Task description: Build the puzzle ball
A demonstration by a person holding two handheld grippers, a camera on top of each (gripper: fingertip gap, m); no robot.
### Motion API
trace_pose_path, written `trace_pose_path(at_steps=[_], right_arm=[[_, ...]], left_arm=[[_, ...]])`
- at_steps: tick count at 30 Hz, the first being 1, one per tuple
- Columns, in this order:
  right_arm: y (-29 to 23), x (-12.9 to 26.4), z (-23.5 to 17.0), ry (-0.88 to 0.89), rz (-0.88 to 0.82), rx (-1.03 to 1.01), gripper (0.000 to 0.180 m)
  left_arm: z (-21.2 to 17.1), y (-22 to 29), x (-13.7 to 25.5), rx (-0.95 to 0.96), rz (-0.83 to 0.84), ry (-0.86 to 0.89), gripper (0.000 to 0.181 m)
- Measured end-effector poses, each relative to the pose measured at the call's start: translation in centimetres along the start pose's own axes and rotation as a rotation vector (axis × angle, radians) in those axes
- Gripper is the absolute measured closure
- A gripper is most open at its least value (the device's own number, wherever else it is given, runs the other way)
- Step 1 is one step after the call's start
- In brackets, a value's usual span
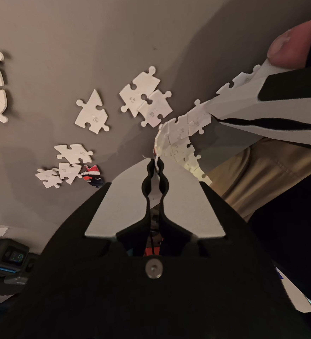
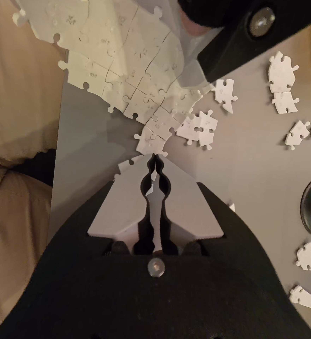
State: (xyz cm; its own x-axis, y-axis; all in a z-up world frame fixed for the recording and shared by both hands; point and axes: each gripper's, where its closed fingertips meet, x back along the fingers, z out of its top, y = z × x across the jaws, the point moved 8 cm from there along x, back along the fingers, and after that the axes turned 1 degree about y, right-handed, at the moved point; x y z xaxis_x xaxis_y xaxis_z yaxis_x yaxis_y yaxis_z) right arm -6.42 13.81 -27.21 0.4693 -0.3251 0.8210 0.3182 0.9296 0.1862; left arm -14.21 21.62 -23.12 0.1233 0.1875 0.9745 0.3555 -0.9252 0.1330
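Puzzle ball shell (image 2: 132, 73), a curved sheet of joined white pieces, hangs above the table (image 1: 59, 45) edge between my two tools. Going left to right: loose pieces (image 1: 92, 113) lie face-down on the table, waiting their turn. My left gripper (image 1: 156, 165) is pinched nearly closed on the shell's edge, I judge to steady it. My right gripper (image 2: 155, 156) is closed at the tips, against the outermost piece (image 2: 151, 143), seemingly gripping its edge, though I cannot see the hold itself.
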Motion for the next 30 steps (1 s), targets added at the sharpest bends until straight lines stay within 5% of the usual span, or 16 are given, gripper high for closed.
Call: trace_pose_path(at_steps=[30], right_arm=[[1.9,2.9,-2.0,-0.003,0.045,-0.241,0.178]], left_arm=[[-1.3,-0.6,0.3,0.012,0.000,0.185,0.178]])
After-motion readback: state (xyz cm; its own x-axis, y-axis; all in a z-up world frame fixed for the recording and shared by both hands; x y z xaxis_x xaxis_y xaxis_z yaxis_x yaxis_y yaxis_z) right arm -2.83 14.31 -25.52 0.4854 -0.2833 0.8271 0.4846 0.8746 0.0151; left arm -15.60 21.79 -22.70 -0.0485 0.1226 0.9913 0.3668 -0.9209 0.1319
